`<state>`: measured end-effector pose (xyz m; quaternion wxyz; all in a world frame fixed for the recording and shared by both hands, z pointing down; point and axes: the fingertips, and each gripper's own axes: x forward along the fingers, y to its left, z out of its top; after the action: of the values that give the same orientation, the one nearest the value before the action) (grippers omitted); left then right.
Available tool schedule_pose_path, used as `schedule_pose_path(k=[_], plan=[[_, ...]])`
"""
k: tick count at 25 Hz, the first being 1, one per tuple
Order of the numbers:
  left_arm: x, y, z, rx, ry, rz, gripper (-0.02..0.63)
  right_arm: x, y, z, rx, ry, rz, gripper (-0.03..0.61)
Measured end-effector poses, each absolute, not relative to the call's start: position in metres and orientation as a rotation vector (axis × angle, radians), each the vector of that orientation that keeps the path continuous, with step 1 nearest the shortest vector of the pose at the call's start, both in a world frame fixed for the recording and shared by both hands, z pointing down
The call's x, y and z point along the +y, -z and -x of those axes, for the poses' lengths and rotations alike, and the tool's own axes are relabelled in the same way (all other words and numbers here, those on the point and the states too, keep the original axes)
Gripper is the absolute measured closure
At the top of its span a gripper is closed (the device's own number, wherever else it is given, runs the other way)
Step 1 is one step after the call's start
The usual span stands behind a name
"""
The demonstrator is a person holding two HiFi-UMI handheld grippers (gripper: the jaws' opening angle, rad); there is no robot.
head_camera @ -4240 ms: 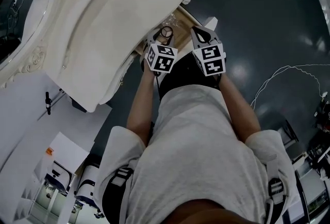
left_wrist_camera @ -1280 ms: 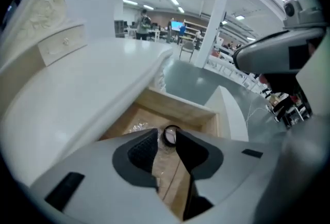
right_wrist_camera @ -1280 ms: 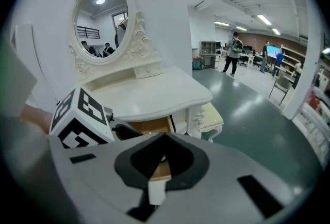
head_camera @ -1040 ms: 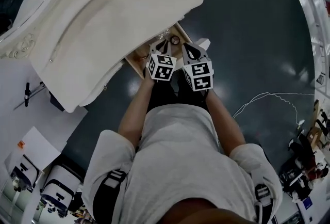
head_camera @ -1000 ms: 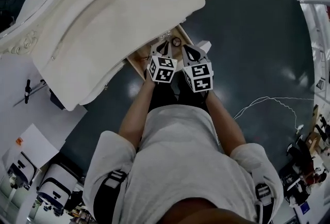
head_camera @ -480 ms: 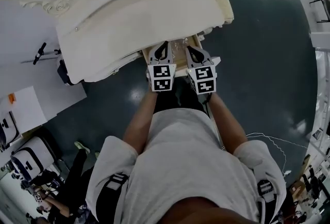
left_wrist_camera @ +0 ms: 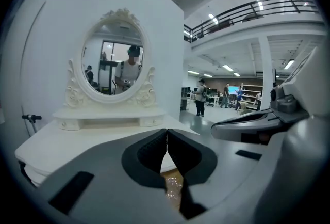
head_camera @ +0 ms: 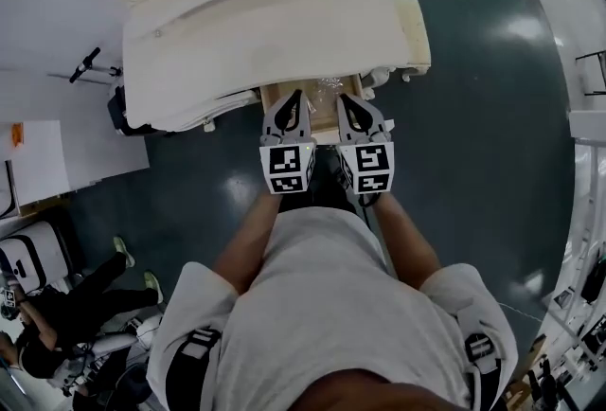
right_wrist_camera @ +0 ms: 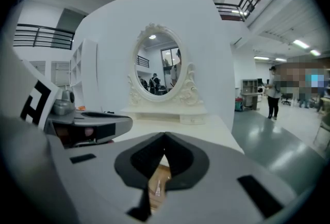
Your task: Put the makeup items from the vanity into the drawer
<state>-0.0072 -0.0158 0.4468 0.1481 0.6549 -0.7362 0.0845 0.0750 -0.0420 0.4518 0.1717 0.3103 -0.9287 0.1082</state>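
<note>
Left gripper [left_wrist_camera: 166, 138]: pads pressed flat together, nothing between them. Right gripper [right_wrist_camera: 164, 144], same story, jaws closed tip to tip and empty. Both hover side by side over the open drawer [head_camera: 324, 116], just under the front edge of the vanity top [head_camera: 256, 30], mid-frame in the head view. Look down through the notch beneath each pair of jaws and there's the wooden drawer floor with the makeup items [head_camera: 329, 82] on it: a glittery piece [left_wrist_camera: 172, 187] under the left, a small clear-wrapped piece [right_wrist_camera: 156, 186] under the right. What exactly they are, I can't tell. The vanity top looks bare in every view, so the items seem to be in already, with the drawer not yet closed. Handling call: they look small, light and slick, maybe crinkly wrap, so pinch gently across the narrow middle or they could squirt out of the pads. Beyond, the oval mirror [left_wrist_camera: 116, 55] sits upper left of the left gripper view. Writing? None readable, only square patterns on the marker cubes [head_camera: 287, 169].
</note>
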Motion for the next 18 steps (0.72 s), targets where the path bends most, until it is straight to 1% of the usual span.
schedule_pose_path(k=[7, 12, 18], plan=[[0.0, -0.415, -0.004, -2.178, -0.085, -1.84, 0.604, -0.027, -0.412, -0.093, -2.766, -0.239, -0.901, 0.565], [0.0, -0.39, -0.021, -2.207, -0.069, -1.907, 0.604, -0.019, -0.385, -0.109, -2.795, -0.136, -0.929, 0.565], [0.007, -0.392, -0.036, -2.196, -0.112, -1.932, 0.604, -0.014, -0.375, -0.124, -2.786, -0.101, -0.977, 0.565]])
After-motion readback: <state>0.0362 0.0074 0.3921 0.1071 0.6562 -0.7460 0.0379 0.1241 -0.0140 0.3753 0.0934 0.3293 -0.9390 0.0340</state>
